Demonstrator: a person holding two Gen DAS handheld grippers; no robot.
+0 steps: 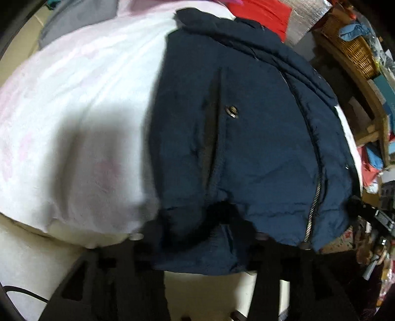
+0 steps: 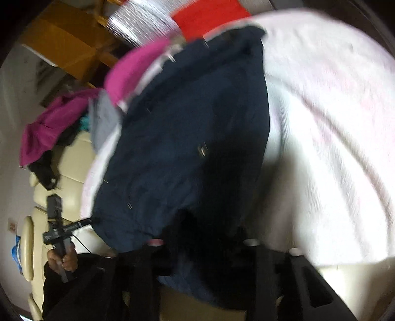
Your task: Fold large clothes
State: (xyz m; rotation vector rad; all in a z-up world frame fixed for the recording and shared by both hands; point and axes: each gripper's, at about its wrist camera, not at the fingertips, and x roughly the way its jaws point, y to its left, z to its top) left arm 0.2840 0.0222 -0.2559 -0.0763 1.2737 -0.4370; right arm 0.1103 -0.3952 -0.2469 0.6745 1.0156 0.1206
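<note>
A dark navy puffer jacket point(image 1: 246, 138) with a metal zip and a snap button lies on a white and pink blanket point(image 1: 74, 111). My left gripper point(image 1: 197, 237) is shut on the jacket's near hem, which bunches between its black fingers. In the right wrist view the same jacket point(image 2: 187, 138) lies on the blanket point(image 2: 321, 148). My right gripper point(image 2: 205, 247) is shut on the other end of the near hem. The left gripper point(image 2: 58, 229), held in a hand, shows at the lower left of the right wrist view.
A red cloth point(image 1: 261, 14) and silver sheet point(image 1: 306, 17) lie at the back. A wooden shelf with a wicker basket point(image 1: 355, 49) stands right. Magenta garments point(image 2: 56, 123), a grey one point(image 2: 103, 123) and a cream sofa point(image 2: 74, 163) are on the left.
</note>
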